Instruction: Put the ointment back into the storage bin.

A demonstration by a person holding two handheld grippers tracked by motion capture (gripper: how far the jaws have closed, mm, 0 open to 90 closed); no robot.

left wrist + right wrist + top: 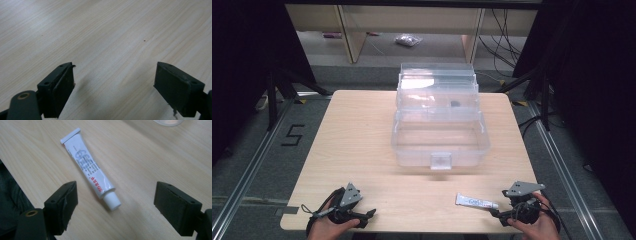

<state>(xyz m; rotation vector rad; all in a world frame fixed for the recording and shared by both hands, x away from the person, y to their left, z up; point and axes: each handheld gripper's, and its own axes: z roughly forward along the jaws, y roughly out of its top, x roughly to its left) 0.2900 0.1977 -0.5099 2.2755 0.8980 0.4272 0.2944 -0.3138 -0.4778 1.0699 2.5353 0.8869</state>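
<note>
Tube [90, 170]: white, red and grey print, cap end toward the right gripper [115, 195], crimped tail away from it. Lies flat on the table [362, 145], near the front edge, right side; in the high view the tube [476, 201] runs left to right, its cap just beside the gripper [494, 212].
Long axis: roughly along the gripper's reach, slightly slanted; cap between the jaws, nothing touching.
Right gripper: jaws wide, empty. Nearer hand by far.
Left gripper [371, 214]: jaws wide, empty, over bare wood [105, 37], well apart from the tube.
Box [439, 125]: clear plastic, lid up, mid-table, beyond both.
Room: grey floor, dark surrounds, shelving behind.
</note>
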